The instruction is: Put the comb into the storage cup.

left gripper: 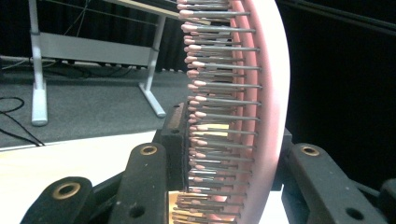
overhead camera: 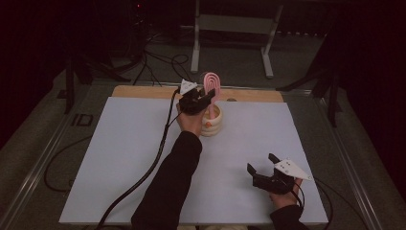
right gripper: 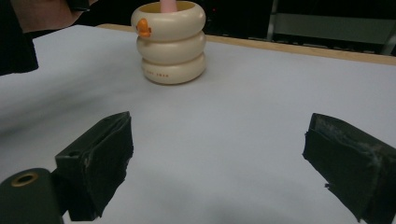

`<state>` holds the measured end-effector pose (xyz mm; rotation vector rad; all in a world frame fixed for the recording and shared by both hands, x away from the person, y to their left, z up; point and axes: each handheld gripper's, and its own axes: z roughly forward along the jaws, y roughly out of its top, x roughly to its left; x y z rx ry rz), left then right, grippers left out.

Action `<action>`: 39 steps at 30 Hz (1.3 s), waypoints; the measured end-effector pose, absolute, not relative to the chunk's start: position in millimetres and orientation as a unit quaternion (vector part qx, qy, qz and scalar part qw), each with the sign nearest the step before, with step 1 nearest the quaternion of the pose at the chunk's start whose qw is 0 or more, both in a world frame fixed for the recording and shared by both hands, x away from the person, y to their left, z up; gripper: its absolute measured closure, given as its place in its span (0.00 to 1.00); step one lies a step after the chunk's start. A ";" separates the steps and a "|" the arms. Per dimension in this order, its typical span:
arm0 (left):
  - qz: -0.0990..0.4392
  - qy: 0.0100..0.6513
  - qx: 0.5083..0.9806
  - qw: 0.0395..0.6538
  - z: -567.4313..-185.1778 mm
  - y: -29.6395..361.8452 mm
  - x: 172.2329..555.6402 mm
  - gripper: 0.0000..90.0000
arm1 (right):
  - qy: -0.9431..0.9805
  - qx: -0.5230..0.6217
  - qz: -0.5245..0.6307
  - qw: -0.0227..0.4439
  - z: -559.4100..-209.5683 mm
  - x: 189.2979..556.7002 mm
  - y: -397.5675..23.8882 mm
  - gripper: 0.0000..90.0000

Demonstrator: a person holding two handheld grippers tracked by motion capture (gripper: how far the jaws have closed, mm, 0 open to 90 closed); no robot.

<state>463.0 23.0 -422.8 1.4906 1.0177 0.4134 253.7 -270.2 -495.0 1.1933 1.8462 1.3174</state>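
Observation:
A pink hairbrush (overhead camera: pixel 211 81) stands upright with its handle down in a cream ribbed cup (overhead camera: pixel 213 125) at the back middle of the white sheet. My left gripper (overhead camera: pixel 203 100) is shut on the brush just above the cup's rim. In the left gripper view the brush (left gripper: pixel 261 93) and its pink-tipped bristles sit between the jaws of my left gripper (left gripper: pixel 233 154). Near the front right, my right gripper (overhead camera: pixel 262 164) rests open and holds nothing. The right gripper view shows the right gripper (right gripper: pixel 217 158) with wide jaws and the cup (right gripper: pixel 170 46) ahead, with an orange beak on its side.
A white sheet (overhead camera: pixel 143 158) covers the table, with a wooden strip (overhead camera: pixel 143 92) along the far edge. A black cable (overhead camera: pixel 153 163) trails from the left gripper across the sheet. Beyond the table stand a metal frame (overhead camera: pixel 234 28) and loose floor cables.

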 end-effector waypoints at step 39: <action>0.197 0.443 0.648 0.587 -429.7 26.7 461.6 0.72 | 0.691 0.445 0.493 0.286 -494.9 253.7 -270.2 0.09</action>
